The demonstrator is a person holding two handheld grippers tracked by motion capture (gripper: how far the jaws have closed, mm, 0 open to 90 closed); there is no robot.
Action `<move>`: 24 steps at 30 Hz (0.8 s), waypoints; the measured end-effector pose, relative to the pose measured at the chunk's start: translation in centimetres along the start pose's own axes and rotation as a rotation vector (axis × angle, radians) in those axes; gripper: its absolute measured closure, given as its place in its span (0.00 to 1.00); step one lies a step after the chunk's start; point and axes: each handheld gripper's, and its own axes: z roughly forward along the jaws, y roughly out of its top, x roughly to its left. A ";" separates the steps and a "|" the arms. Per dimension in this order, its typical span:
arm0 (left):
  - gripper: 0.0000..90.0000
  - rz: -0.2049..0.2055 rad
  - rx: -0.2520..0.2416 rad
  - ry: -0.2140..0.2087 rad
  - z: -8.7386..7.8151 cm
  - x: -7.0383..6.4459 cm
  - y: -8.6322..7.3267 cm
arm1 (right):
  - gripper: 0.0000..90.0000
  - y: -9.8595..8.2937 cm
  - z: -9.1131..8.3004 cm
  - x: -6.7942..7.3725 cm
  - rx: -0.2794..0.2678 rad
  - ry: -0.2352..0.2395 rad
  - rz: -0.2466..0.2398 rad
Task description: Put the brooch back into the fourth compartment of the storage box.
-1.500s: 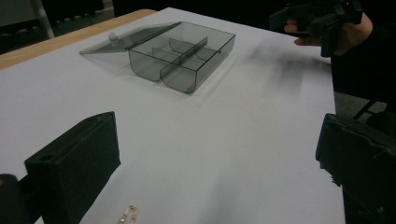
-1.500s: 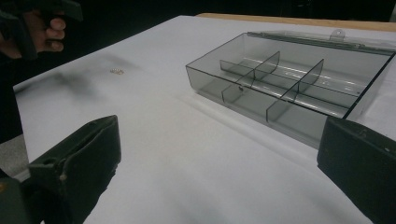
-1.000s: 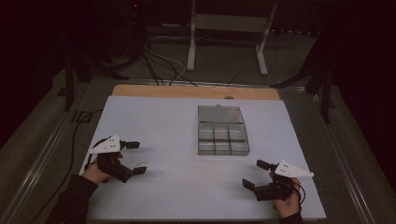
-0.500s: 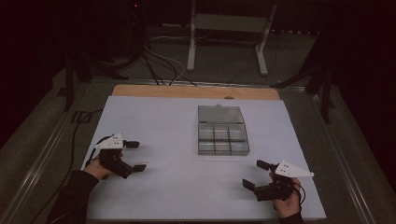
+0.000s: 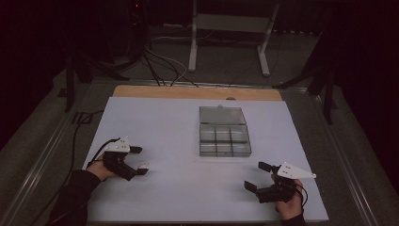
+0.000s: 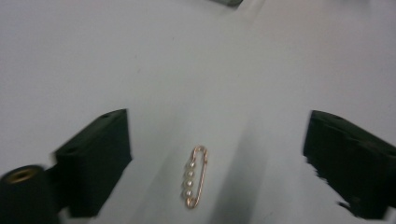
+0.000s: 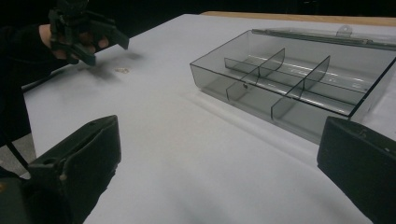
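Pin: a small gold safety-pin brooch, closed, with a row of four pale pearl-like beads strung along one bar. Slim oval outline, rounded loop at the far end, clasp end nearest the camera. It lies flat on the white table, long axis pointing roughly away from the left gripper's camera, slightly tilted.

Left gripper: jaws spread wide. In the left gripper view the pin sits between the two black jaws, touching neither, closer to the left-hand one. Gripper is low over the table, its shadow falling across the pin's right side. In the high view the pin is too small to make out; the gripper is at the table's left side, near the front edge.

Right gripper: jaws spread wide, nothing between them. Near the front right of the table, well apart from the pin. In its own view the pin shows as a small glint on the table just below the left gripper.

Box: clear smoky plastic, lid open and laid back, six compartments, middle of the table, well apart from the pin.
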 end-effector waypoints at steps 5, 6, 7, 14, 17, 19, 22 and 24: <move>0.26 -0.002 0.011 -0.013 0.0 0.2 -0.3 | 0.00 0.0 0.0 -0.1 0.003 0.002 0.001; 0.28 -0.006 0.018 -0.012 0.0 0.3 -0.4 | 0.00 0.0 0.0 0.0 0.003 0.002 0.001; 0.29 -0.015 0.023 -0.008 0.0 0.4 -0.5 | 0.00 0.0 0.0 -0.1 0.004 0.002 0.001; 0.45 -0.043 0.033 0.015 0.1 0.7 -0.8 | 0.00 0.0 0.0 -0.1 0.005 0.003 0.003; 0.52 -0.038 0.047 0.012 0.3 0.7 -0.9 | 0.00 -0.1 0.0 -0.1 0.009 0.001 0.001; 0.55 -0.032 0.062 0.015 0.5 0.7 -1.0 | 0.00 0.0 0.0 -0.1 0.007 0.000 0.002; 0.60 -0.018 0.074 0.019 0.7 0.6 -1.0 | 0.00 -0.1 0.0 -0.1 0.009 0.001 -0.002; 0.64 -0.018 0.075 0.020 0.7 0.6 -1.1 | 0.00 0.0 0.0 -0.1 0.008 0.001 0.000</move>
